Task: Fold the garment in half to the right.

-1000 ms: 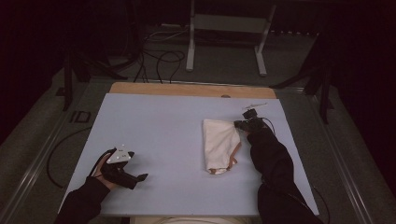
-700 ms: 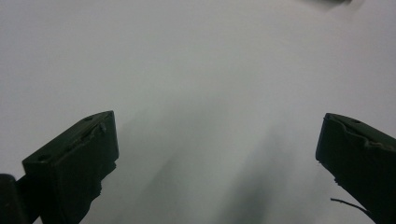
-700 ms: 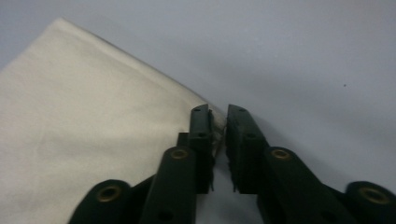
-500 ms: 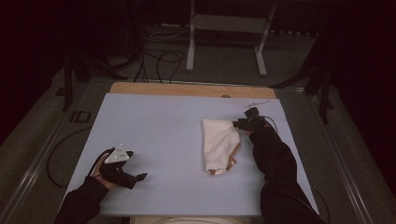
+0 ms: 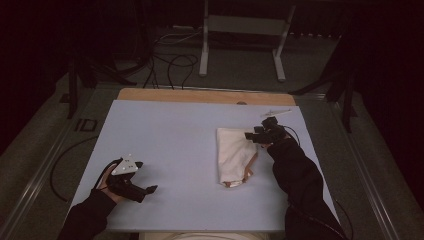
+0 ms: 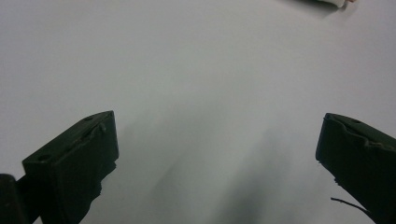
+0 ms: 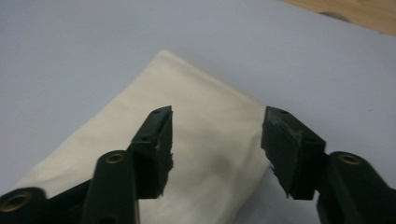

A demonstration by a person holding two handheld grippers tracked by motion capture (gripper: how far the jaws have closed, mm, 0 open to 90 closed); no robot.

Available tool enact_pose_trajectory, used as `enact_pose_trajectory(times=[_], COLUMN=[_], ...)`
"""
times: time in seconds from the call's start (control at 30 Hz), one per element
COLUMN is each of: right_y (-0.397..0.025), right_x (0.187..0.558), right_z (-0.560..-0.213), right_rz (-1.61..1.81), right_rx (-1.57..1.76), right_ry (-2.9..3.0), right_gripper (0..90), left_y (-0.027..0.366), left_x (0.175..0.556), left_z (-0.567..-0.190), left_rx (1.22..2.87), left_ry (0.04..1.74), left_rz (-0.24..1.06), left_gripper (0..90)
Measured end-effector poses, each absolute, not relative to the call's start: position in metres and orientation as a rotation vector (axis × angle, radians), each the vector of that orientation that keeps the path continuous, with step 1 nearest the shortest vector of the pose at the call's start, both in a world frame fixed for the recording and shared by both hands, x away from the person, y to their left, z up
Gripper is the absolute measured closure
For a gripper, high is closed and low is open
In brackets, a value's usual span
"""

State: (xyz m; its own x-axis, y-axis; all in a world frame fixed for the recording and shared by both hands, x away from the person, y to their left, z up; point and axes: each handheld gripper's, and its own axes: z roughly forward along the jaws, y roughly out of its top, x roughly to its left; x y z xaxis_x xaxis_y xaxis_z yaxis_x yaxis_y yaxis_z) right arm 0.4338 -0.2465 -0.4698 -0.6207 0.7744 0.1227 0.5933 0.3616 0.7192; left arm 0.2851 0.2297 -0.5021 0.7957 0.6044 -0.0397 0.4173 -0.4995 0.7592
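Closest to the person, the left tool (image 5: 142, 191) rests low at the near left corner of the bench (image 5: 165, 150), held in a dark-sleeved hand, with its grey three-cornered plate on top. Its own camera shows the two black jaws spread wide over bare pale surface, gripping nothing, and a sliver of the cloth (image 6: 329, 2) at the top edge, well away.

Farther across, on the right half of the bench, lies the cloth (image 5: 235, 155): a cream, folded piece of fabric, longer than it is wide, lying flat with a few soft creases. From above, a thin orange-brown edging shows along its near right side and near end; the right tool's camera shows no such trim, just plain cream weave and one crisp far corner (image 7: 196, 140).

The right tool (image 5: 250, 136) hovers at the cloth's far right corner. In its own view the jaws stand apart, one over the fabric and one just past its edge, not pinching it; whether they touch it I cannot tell.

Beyond the pale sheet a strip of bare wood (image 5: 200, 96) runs along the far edge of the bench, then cables (image 5: 170, 62) on the floor and a grey metal stand (image 5: 245, 30).
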Motion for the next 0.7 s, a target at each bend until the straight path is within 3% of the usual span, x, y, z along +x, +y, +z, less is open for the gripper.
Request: enact_pose_trajectory(times=[0.43, 0.7], right_y=[-0.232, -0.232], right_x=[0.389, 0.343], right_z=[-0.455, -0.456], right_rz=[1.126, 1.159], right_rx=[1.11, 1.058], right_ry=[2.442, 2.485], right_gripper=[42.2, 56.0], left_y=[0.231, 0.229], left_x=[0.284, 0.284], left_z=[-0.5, -0.499], left_rx=[2.16, 2.165], left_ry=[0.753, 0.747], left_rz=[0.303, 0.304], left_gripper=[0.0, 0.0])
